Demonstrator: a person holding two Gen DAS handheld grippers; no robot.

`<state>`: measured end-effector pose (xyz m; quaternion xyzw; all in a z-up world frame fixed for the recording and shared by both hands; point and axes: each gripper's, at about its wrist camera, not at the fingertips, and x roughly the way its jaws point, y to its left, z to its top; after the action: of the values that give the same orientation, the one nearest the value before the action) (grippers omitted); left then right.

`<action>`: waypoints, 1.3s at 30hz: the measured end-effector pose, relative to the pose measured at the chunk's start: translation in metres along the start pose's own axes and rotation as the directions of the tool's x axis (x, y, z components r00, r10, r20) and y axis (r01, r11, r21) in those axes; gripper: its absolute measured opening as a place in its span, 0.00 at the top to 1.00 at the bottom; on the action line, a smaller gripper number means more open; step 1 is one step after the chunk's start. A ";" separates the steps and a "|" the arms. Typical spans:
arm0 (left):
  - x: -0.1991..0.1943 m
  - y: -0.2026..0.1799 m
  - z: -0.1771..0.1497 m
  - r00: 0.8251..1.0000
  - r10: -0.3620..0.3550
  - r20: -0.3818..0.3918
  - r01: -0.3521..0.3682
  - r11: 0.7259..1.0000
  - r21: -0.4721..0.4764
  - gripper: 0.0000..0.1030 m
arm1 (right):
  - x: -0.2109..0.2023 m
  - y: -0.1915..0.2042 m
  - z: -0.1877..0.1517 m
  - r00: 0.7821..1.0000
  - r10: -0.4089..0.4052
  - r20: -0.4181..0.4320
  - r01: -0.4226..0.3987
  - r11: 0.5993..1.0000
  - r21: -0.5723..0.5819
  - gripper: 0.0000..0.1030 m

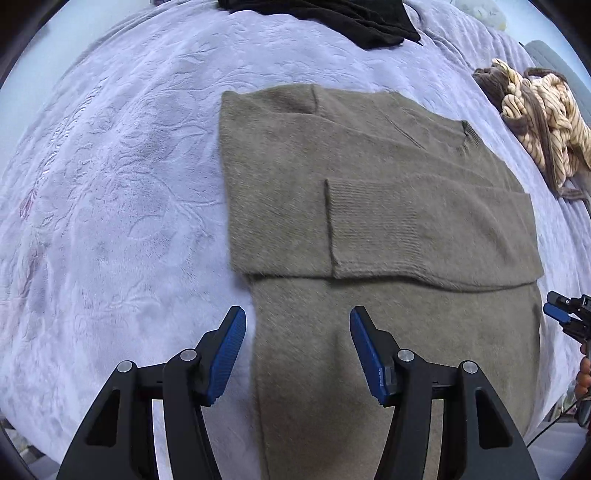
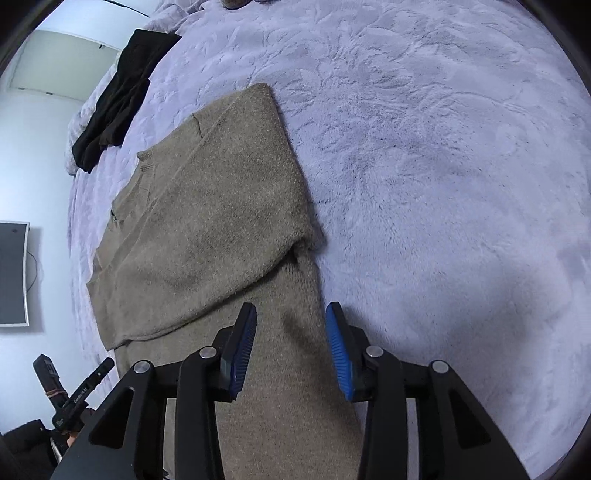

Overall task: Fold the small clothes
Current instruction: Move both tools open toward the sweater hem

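An olive-brown knit sweater [image 1: 369, 192] lies flat on a lavender plush blanket [image 1: 110, 184], sleeves folded across its body. My left gripper [image 1: 297, 325] is open and empty, over the sweater's lower left edge. In the right wrist view the same sweater [image 2: 207, 221] runs from the centre down to the bottom. My right gripper [image 2: 290, 321] is open and empty, over the sweater's lower right edge. The right gripper also shows at the right edge of the left wrist view [image 1: 565, 314].
A black garment [image 1: 332, 14] lies at the far edge of the bed, also in the right wrist view [image 2: 118, 88]. A striped tan and brown garment [image 1: 539, 122] is bunched at the right. A dark wall screen [image 2: 13, 273] hangs at the left.
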<state>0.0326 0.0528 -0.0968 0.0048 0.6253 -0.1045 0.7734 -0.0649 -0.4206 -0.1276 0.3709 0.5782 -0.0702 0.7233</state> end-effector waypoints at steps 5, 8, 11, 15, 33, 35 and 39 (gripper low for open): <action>-0.002 -0.017 -0.005 1.000 -0.006 -0.017 0.006 1.000 0.008 0.42 | -0.009 0.013 -0.013 1.000 -0.030 -0.003 0.030 0.999 -0.036 0.58; -0.002 -0.026 -0.006 1.000 -0.003 -0.014 0.003 1.000 0.017 0.36 | -0.011 0.024 -0.020 0.999 -0.051 -0.006 0.050 0.996 -0.079 0.57; -0.008 -0.033 -0.007 1.000 0.010 0.015 -0.010 1.000 0.013 0.04 | -0.013 0.034 -0.025 0.998 -0.061 -0.009 0.059 0.992 -0.114 0.50; -0.012 -0.037 -0.006 1.000 0.026 0.011 -0.026 1.000 0.007 0.04 | -0.016 0.048 -0.029 0.998 -0.065 -0.014 0.062 0.985 -0.161 0.44; -0.033 -0.060 -0.025 0.996 0.093 -0.016 -0.093 0.996 -0.010 0.04 | -0.036 0.070 -0.043 0.995 -0.104 0.005 0.097 0.916 -0.388 0.18; -0.039 -0.064 -0.029 0.995 0.102 -0.010 -0.102 0.995 -0.017 0.04 | -0.033 0.068 -0.043 0.994 -0.106 -0.027 0.087 0.916 -0.393 0.18; -0.048 -0.068 -0.037 0.994 0.108 -0.006 -0.108 0.993 -0.053 0.04 | -0.028 0.059 -0.043 0.993 -0.089 -0.075 0.054 0.924 -0.378 0.18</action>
<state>-0.0244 -0.0010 -0.0499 0.0181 0.6279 -0.0456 0.7767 -0.0766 -0.3610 -0.0784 0.2070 0.6262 0.0322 0.7510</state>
